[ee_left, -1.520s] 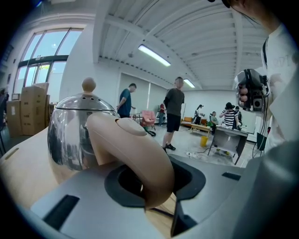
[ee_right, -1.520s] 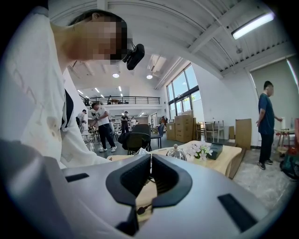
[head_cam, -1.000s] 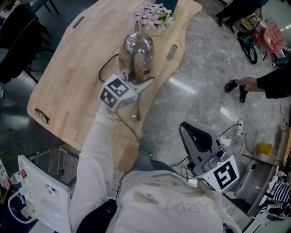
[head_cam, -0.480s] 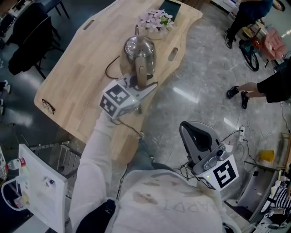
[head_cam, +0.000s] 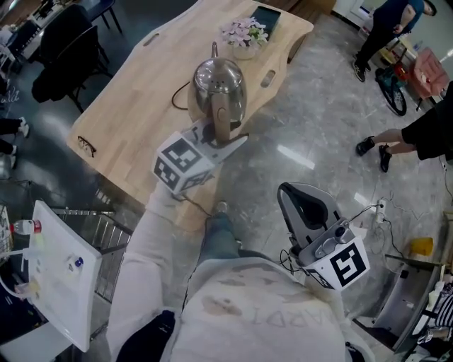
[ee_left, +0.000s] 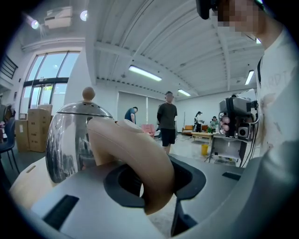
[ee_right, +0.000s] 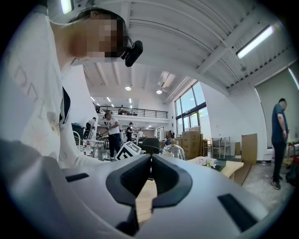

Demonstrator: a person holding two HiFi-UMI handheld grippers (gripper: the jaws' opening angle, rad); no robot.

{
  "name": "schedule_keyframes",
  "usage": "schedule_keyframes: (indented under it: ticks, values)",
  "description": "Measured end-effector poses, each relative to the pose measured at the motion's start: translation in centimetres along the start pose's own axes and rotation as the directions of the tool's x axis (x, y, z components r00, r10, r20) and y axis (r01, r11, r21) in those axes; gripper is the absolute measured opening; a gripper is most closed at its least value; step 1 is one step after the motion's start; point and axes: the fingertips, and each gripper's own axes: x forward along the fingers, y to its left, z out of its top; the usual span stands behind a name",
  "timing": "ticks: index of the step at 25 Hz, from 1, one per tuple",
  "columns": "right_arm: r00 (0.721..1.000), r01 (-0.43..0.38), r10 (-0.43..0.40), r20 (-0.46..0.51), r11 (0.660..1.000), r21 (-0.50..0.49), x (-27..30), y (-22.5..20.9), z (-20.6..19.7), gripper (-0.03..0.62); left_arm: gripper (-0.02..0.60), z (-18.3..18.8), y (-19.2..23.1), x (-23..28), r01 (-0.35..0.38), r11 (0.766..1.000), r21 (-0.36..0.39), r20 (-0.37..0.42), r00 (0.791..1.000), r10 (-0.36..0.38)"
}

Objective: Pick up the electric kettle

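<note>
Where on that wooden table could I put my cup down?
Widest bare wood: the table's left side, between the glasses at the near corner and the black cord. Crowded: the far end, with flowers and a dark flat device, and around the kettle.

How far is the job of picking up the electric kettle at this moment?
Done: the left gripper is shut on the beige handle of the kettle. In hand: the lift; the kettle stands upright near the edge of the wooden table, and I cannot tell whether it is off the surface. Left: raising it clear. The right gripper is shut and empty.
</note>
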Motion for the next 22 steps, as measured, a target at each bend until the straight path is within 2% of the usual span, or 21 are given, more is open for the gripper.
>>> schedule_keyframes:
  ticks: [12, 22]
  values:
    - [0.998, -0.052, 0.052, 0.038, 0.999, 0.002, -6.3, 4.8, 0.5, 0.02, 0.121, 1.9, -11.3, -4.2, -0.034, 0.999, -0.01, 0.028, 0.999, 0.035]
    - [0.987, -0.143, 0.143, 0.069, 0.99, 0.003, -6.7, 8.1, 1.3, 0.02, 0.121, 3.3, -16.1, -8.2, -0.087, 0.996, -0.012, 0.06, 0.994, 0.087]
